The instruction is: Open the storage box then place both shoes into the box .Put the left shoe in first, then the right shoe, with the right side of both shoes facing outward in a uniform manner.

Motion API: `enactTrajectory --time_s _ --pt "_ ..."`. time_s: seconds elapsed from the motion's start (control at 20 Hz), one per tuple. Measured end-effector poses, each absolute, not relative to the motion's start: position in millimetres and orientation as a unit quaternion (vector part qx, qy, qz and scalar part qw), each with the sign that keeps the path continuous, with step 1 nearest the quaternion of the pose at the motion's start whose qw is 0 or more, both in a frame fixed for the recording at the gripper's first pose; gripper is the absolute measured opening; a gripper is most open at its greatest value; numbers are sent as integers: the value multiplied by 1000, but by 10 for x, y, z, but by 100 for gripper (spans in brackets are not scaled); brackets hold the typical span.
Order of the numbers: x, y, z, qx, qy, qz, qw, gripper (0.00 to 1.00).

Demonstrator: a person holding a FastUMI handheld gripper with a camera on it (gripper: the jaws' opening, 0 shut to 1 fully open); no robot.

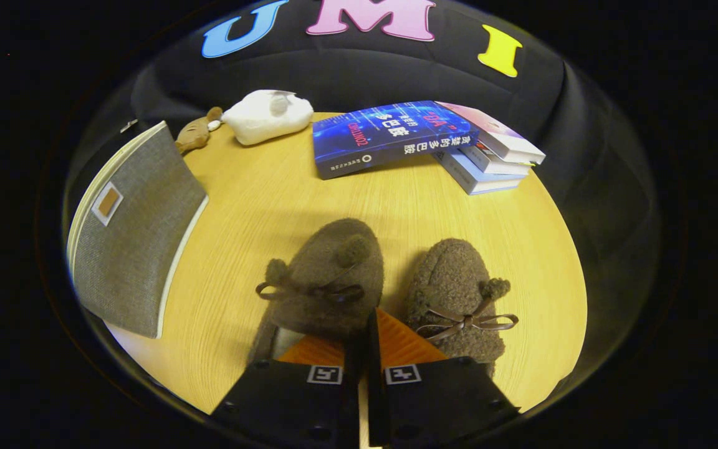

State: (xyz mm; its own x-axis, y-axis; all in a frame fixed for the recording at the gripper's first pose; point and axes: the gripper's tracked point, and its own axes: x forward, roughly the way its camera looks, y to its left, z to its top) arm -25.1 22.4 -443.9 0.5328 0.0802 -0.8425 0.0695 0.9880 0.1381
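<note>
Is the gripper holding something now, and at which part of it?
It seems so: the gripper has its fingers closed on the inner side wall of the left shoe, near the opening. The right shoe lies free beside it.

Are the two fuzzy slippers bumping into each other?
Apart. The gripper view shows a strip of bare table between the left slipper and right slipper. The gripper is nearly shut, pinching the left slipper's edge.

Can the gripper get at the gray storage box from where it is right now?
Probably yes. The gripper, fingers nearly together over the left slipper, has bare table between it and the closed box; nothing blocks that side.
</note>
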Motion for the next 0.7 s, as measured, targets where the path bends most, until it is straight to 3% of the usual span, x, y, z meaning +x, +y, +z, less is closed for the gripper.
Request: enactTrajectory --time_s 0.1,0.3,0.7 --pt "-251 230 -4419 90 482 -1 872 5" --pt "-332 248 -4254 112 481 -4 870 5" --pt "-111 466 -3280 142 436 14 889 5"
